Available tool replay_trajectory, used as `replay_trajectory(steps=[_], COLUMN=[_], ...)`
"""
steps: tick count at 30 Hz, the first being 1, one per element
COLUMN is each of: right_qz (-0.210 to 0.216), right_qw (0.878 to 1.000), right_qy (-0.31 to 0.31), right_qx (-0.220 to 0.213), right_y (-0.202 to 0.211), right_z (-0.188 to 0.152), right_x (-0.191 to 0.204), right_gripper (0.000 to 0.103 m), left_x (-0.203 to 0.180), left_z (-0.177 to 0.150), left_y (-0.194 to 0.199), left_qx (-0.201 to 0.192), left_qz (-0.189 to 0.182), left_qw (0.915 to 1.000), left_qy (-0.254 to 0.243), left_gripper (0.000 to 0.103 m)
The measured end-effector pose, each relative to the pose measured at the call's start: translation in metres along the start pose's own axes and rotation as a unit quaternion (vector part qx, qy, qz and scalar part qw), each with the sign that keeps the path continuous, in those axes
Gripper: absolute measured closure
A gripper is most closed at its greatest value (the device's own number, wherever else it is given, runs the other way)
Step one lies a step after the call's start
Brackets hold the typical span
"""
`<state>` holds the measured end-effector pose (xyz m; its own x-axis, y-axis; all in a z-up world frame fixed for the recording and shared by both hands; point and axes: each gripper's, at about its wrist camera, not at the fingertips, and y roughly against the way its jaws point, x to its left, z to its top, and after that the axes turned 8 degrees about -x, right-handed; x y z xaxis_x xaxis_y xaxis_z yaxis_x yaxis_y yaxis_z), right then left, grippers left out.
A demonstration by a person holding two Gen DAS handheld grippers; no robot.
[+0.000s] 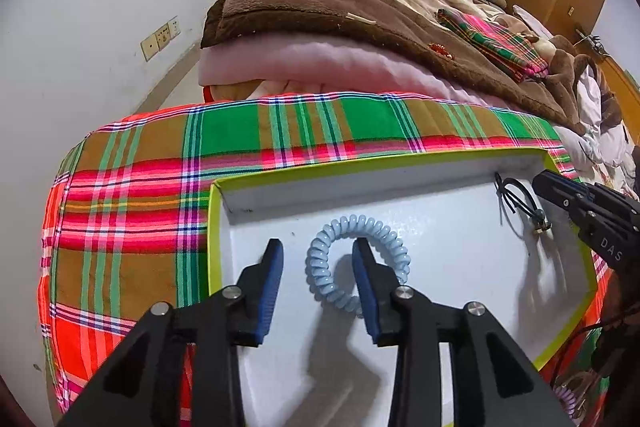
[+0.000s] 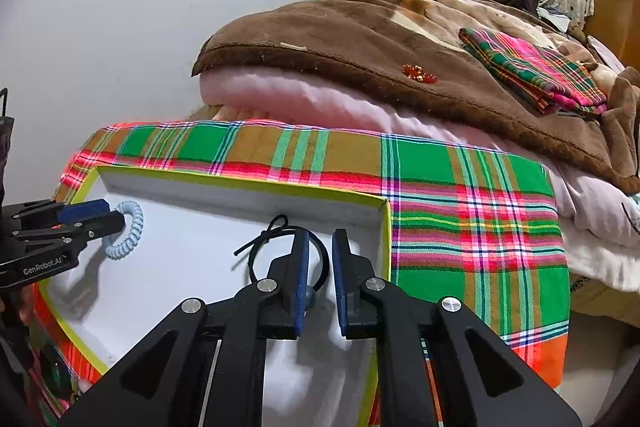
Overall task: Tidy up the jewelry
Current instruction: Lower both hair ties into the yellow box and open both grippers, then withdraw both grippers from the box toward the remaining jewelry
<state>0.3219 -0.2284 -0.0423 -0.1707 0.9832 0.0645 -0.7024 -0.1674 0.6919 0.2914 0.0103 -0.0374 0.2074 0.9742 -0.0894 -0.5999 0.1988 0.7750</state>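
A white tray with a yellow-green rim (image 1: 360,163) (image 2: 240,183) lies on a plaid cloth. A light blue spiral hair tie (image 1: 320,267) (image 2: 134,227) lies in it. My left gripper (image 1: 318,251) (image 2: 108,215) is open above it, its right finger inside the coil. A black elastic hair tie with a small bead (image 1: 516,203) (image 2: 276,231) lies at the tray's right end. My right gripper (image 2: 320,247) (image 1: 540,183) is open just over it, with the loop between and behind the fingers.
The plaid cloth (image 1: 140,207) (image 2: 460,227) covers the surface under the tray. Behind it lie a pink quilt and a brown blanket (image 1: 340,7) (image 2: 340,39) with a folded plaid cloth (image 2: 532,71) and small red beads (image 2: 418,73). A white wall is at left.
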Motion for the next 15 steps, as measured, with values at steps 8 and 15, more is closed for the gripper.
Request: replay_trajectory(steps=[8,15], right_qz=[0.002,0.009], right_qw=[1.0,0.999], right_qy=[-0.002,-0.009], right_qx=[-0.017,-0.039], right_y=[0.017,0.043], right_z=[0.002,-0.001], right_x=[0.001,0.005], right_gripper=[0.088,0.087], left_x=[-0.003,-0.004], left_z=[-0.004,-0.009], left_y=[0.01,0.036], left_qx=[-0.003,-0.022], left_qz=[-0.001,0.003], left_qw=[1.0,0.9997], left_qy=[0.001,0.007], left_gripper=[0.057,0.056])
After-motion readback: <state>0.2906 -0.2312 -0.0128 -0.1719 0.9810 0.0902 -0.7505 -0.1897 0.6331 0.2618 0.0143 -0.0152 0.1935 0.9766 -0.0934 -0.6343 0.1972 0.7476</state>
